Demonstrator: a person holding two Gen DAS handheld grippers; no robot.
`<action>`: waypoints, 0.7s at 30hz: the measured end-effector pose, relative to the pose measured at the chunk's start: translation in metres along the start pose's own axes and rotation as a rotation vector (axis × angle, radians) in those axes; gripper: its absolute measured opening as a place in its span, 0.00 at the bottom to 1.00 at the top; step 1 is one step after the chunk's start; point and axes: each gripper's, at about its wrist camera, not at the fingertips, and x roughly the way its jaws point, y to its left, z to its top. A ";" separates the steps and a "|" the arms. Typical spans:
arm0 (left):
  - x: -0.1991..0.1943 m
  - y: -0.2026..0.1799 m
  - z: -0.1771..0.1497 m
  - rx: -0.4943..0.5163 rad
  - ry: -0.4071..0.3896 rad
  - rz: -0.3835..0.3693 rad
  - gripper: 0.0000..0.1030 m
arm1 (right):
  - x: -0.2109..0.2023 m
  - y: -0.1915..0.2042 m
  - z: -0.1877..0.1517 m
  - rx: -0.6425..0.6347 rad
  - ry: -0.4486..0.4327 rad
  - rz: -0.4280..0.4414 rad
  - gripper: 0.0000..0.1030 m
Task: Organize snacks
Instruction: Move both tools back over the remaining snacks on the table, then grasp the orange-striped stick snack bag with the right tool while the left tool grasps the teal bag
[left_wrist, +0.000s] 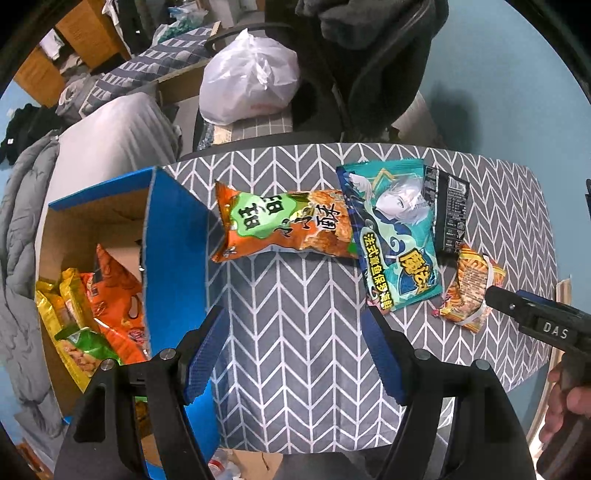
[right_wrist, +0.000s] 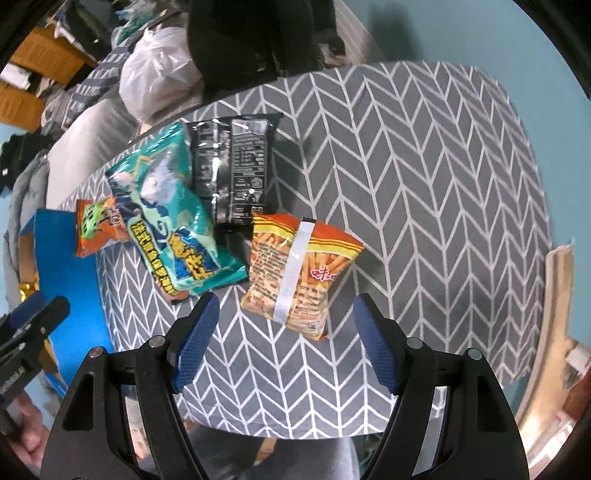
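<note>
On the chevron tablecloth (left_wrist: 295, 332) lie an orange-and-green snack bag (left_wrist: 280, 225), a teal bag with a cartoon figure (left_wrist: 391, 236), a black bag (left_wrist: 448, 206) and a small orange fries bag (left_wrist: 472, 291). My left gripper (left_wrist: 295, 347) hangs open above bare cloth, in front of the orange-and-green bag. My right gripper (right_wrist: 286, 334) is open too, its fingers either side of the near end of the fries bag (right_wrist: 295, 273), not touching it. The teal bag (right_wrist: 173, 218) and black bag (right_wrist: 232, 166) lie beyond it. The right gripper's tip shows in the left wrist view (left_wrist: 517, 310).
A blue cardboard box (left_wrist: 173, 258) stands at the table's left edge, holding several snack bags (left_wrist: 110, 310). Behind the table are a chair with a white plastic bag (left_wrist: 251, 81) and dark clothing. A person's hand (left_wrist: 569, 402) holds the right tool.
</note>
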 end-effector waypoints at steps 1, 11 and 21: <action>0.002 -0.002 0.001 -0.001 0.002 0.000 0.73 | 0.003 -0.001 0.001 0.008 0.001 0.004 0.73; 0.024 -0.022 0.013 -0.037 0.043 -0.016 0.76 | 0.041 -0.003 0.014 0.050 0.020 -0.003 0.73; 0.043 -0.046 0.028 -0.094 0.080 -0.035 0.76 | 0.060 0.008 0.015 -0.047 0.012 -0.035 0.55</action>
